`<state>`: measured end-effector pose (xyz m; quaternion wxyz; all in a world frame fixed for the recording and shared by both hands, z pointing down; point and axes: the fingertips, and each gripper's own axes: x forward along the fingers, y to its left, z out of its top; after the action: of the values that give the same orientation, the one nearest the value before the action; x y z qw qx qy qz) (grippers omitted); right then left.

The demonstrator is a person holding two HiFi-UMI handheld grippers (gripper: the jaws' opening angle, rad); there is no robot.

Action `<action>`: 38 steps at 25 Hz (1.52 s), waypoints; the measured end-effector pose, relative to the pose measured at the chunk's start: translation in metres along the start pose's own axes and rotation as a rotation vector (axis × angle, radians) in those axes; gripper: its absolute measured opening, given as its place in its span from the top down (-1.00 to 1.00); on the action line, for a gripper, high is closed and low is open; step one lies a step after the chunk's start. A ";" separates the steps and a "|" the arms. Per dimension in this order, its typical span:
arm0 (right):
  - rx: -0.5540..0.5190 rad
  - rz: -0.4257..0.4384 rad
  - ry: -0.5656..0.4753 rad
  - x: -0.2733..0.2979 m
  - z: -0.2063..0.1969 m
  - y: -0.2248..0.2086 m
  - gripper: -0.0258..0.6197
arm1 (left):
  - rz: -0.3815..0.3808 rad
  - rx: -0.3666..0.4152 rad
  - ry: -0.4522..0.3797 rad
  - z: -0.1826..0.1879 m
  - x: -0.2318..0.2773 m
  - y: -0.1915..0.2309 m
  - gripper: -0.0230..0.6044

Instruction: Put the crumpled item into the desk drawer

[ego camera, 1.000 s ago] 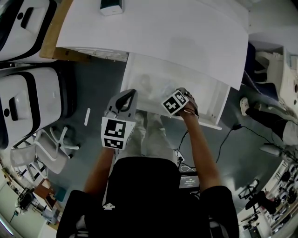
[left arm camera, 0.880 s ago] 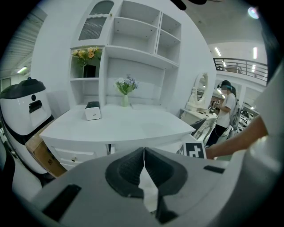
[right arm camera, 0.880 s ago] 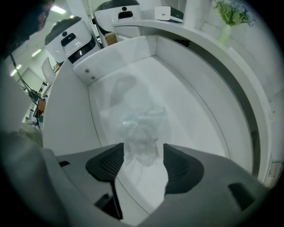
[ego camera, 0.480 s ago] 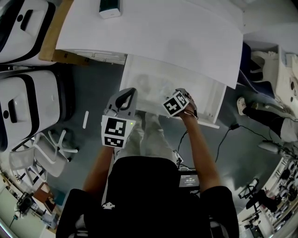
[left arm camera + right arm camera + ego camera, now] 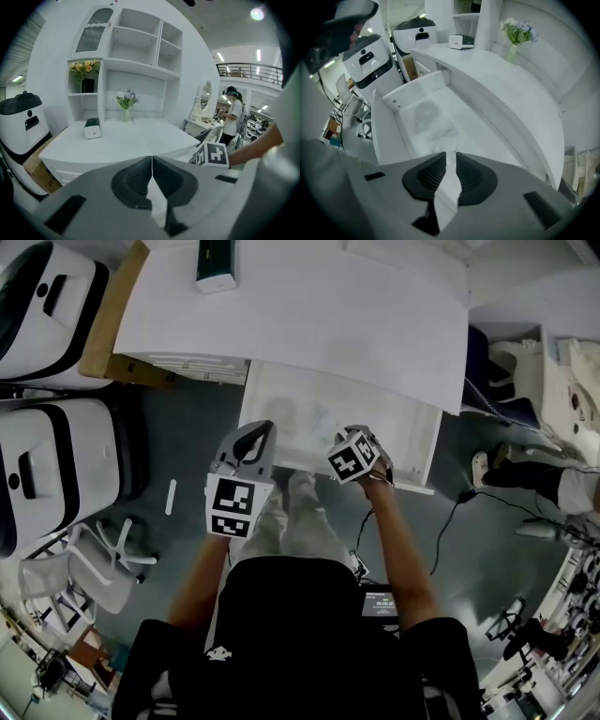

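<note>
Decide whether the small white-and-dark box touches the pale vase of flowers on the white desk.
Apart. The left gripper view shows bare desk top between the box and the vase.

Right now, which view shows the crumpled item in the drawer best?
The right gripper view: it looks down into the open drawer, where the crumpled item lies on the drawer floor. The head view shows it only as a faint smudge. The left gripper view shows the desk top, not the drawer's inside.
</note>
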<state>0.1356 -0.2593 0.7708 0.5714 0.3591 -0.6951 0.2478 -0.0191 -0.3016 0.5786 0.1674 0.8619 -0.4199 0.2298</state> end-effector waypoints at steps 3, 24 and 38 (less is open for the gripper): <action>0.054 -0.006 -0.056 -0.019 0.008 -0.001 0.86 | -0.012 0.012 -0.015 0.008 -0.005 -0.006 0.90; 0.285 -0.087 -0.520 -0.183 0.075 0.022 0.93 | -0.089 0.075 -0.126 0.054 -0.073 -0.042 0.90; 0.315 -0.207 -0.785 -0.303 0.092 0.049 0.93 | -0.080 0.130 -0.242 0.080 -0.145 -0.054 0.90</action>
<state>0.0674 -0.2324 0.4588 0.2238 0.5765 -0.7739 0.1369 -0.0336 -0.2142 0.4290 0.0685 0.9084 -0.3864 0.1441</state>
